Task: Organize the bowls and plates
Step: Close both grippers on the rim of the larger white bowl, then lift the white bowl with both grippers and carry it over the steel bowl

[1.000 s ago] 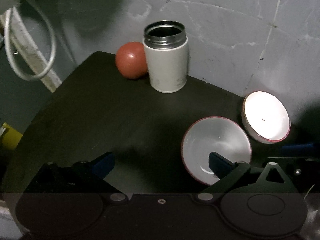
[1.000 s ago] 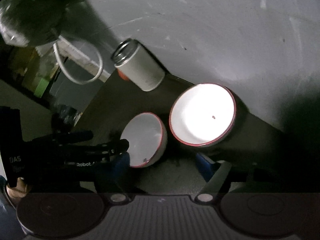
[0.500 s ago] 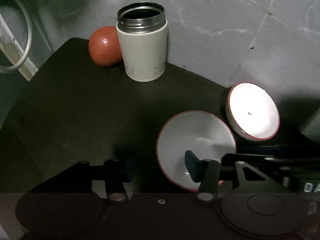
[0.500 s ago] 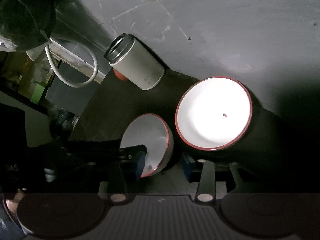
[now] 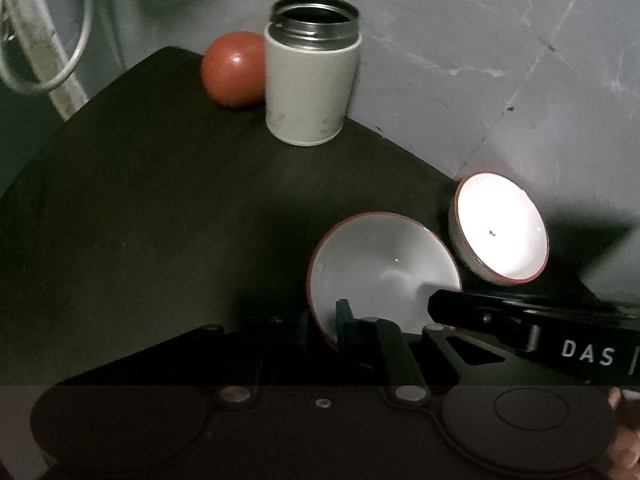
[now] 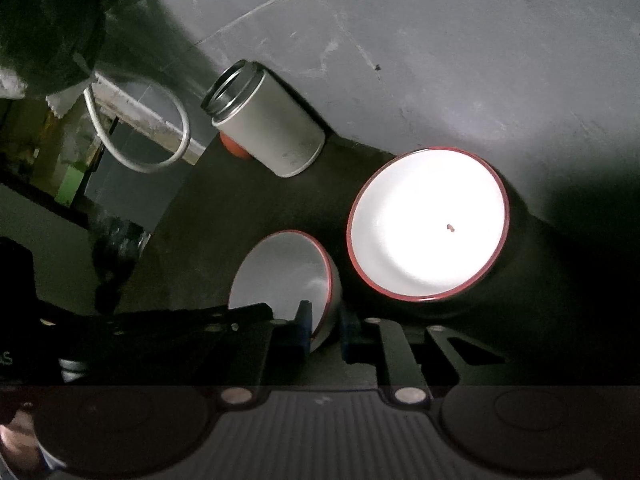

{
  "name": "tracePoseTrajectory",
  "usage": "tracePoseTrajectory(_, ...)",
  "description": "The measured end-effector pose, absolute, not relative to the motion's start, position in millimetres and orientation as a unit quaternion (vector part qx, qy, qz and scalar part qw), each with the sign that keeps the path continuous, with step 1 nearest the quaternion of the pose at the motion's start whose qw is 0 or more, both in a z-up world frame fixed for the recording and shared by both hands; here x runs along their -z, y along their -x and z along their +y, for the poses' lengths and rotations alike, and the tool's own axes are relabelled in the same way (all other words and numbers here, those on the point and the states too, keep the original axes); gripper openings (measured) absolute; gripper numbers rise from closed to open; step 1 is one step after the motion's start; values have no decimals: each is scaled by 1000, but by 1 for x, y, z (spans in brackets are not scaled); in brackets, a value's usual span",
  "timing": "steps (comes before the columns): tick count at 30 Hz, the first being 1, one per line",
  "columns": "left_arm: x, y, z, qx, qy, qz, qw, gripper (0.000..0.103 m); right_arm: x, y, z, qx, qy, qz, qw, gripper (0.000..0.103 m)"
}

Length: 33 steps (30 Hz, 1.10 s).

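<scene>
bowls first: two red-rimmed white bowls sit on the dark table (image 5: 160, 208), the near bowl (image 5: 384, 268) at about 5 o'clock of the left wrist view, the lit bowl (image 5: 500, 228) just beside it at 3 o'clock, against the grey wall (image 5: 460, 60). their rims look close to touching; you cannot tell for sure.

your left gripper (image 5: 320, 320) has its jaws drawn in narrow across the near bowl's nearest rim, one blue pad (image 5: 343, 316) inside the bowl and the other outside, lost in shadow. it reads as a pinch on the rim, though the outer contact is too dark to confirm. your right gripper (image 6: 324, 328) straddles the same bowl's rim from the other side in the right wrist view, jaws narrow, one pad (image 6: 304, 320) inside and one outside against the wall of the bowl.

an open white canister (image 5: 312, 76) stands at 12 o'clock with a red ball (image 5: 236, 74) touching it behind, well apart from the bowls.

by my judgement you are at the grasp step, with both bowls on the table and nothing nested yet. the next move calls for one firm pinch, a level lift clear of the table, then a short carry toward 3 o'clock to set the near bowl down inside the lit one. watch that the two grippers do not pull against each other.
</scene>
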State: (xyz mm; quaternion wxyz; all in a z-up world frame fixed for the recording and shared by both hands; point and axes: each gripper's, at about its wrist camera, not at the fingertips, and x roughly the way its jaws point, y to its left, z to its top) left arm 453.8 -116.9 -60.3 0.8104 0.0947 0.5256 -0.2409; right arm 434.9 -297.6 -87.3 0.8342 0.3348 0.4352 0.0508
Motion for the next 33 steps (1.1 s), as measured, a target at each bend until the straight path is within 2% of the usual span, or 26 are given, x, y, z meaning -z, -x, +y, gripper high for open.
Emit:
tracePoseTrajectory(10,53,-427,-112,227,-81,484,841,12,92,-436,-289,-61,-313,446,837,14)
tracePoseTrajectory(15,30,-394,-109,216,-82,430,873,12,71,-411,-291,-84,-298,390,867,13)
tracePoseTrajectory(25,-13,-321,-115,226,-38,303,925,12,9,-336,-304,-114,-198,263,937,13)
tracePoseTrajectory(33,-22,-277,-127,246,-12,268,931,11,-10,-293,-319,-121,-148,245,950,13)
